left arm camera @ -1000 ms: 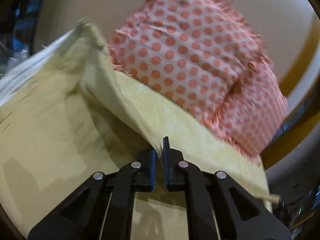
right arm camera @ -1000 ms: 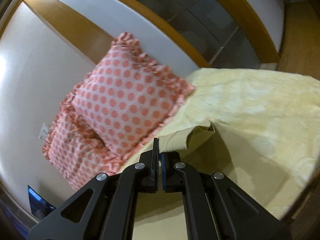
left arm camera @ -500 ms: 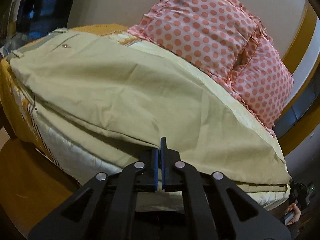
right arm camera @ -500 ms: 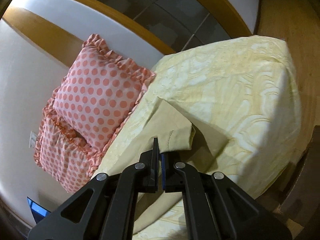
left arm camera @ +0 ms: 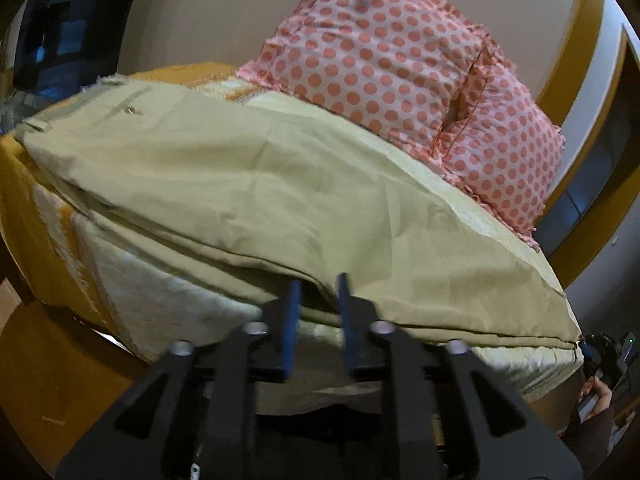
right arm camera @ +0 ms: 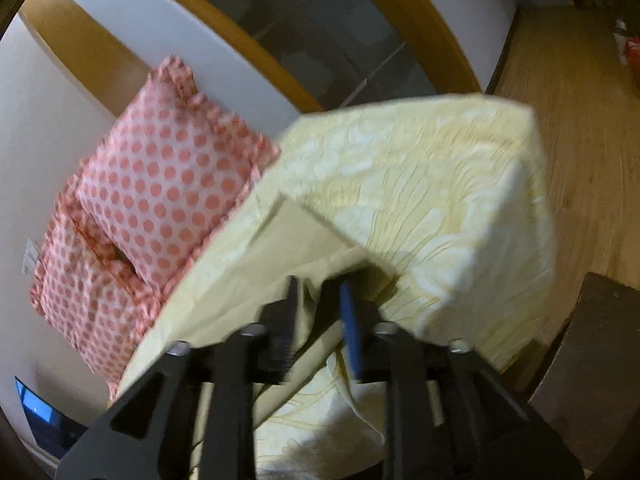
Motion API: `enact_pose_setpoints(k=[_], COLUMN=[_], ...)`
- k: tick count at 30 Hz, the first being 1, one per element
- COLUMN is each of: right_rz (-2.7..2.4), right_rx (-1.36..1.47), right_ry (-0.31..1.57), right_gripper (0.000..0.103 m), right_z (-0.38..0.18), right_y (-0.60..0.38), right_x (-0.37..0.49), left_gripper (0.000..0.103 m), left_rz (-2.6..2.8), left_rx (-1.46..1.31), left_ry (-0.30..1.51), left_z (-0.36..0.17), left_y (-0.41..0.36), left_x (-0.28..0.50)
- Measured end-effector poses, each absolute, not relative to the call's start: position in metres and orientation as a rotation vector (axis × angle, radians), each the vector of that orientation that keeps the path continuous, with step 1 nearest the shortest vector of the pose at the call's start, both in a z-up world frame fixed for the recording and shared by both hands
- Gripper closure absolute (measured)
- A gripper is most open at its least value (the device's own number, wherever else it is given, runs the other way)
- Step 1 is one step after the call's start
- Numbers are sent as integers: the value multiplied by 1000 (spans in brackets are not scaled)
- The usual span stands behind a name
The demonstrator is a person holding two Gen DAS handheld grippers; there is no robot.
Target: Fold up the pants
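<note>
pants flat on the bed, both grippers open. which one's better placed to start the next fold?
Right, probably. The right gripper sits at the pants' hem end, the free end to carry over. The left gripper is at mid-length.

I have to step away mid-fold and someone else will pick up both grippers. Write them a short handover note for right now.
Left gripper: fingers open at the near edge of the pants, holding nothing.
Right gripper: fingers open at the leg end of the pants, holding nothing.
The pants lie lengthwise on the bed, one leg laid over the other, waistband at the far left in the left wrist view, in front of the polka-dot pillows.
Done: the lengthwise fold.
Left, as I judge it: regrip the leg ends and bring them toward the waistband.
</note>
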State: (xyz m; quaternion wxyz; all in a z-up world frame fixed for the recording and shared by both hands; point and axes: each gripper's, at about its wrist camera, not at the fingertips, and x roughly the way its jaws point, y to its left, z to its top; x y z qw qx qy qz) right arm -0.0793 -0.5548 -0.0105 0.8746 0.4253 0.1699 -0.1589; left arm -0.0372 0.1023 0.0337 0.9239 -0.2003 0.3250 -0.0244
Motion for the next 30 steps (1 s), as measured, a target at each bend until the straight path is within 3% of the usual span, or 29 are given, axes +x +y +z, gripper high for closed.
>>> enact_pose_setpoints(k=[3, 5, 10, 11, 12, 17, 19, 20, 21, 22, 27, 29, 30], right_rz=[-331, -315, -280, -268, -289, -352, -373, -394, -423, -459, -461, -393, -384], right_rx=[898, 916, 925, 903, 885, 880, 852, 850, 847, 831, 768, 775, 748], right_ry=[376, 386, 391, 387, 402, 437, 414, 398, 369, 337, 382, 400, 402], right_gripper=[74, 74, 74, 78, 101, 101, 94, 75, 42, 33, 38, 52, 54], right_z=[-13, -17, -21, -21, -22, -26, -19, -16, -13, -10, -13, -16, -14], right_y=[-556, -555, -550, -551, -553, -559, -555, -555, -555, -556, -550, -541, -533], right_x=[-77, -74, -62, -57, -55, -66, -74, -79, -84, -90, -78, -72, -70], left_gripper=[66, 55, 49, 48, 47, 46, 46, 45, 45, 44, 42, 41, 41], left_rz=[-33, -9, -3, -6, -7, 3, 12, 12, 11, 10, 8, 6, 4], left_rx=[-404, -396, -359, -351, -342, -319, -302, -298, -292, -289, -290, -289, -288], left_ry=[599, 556, 542, 549, 558, 615, 636, 642, 651, 654, 669, 667, 666], left_z=[51, 62, 68, 67, 65, 54, 48, 47, 44, 42, 32, 32, 31], left_y=[113, 117, 116, 114, 112, 113, 114, 114, 114, 115, 117, 117, 117], left_x=[-50, -54, -43, -39, -35, -20, -16, -15, -14, -13, -11, -11, -11])
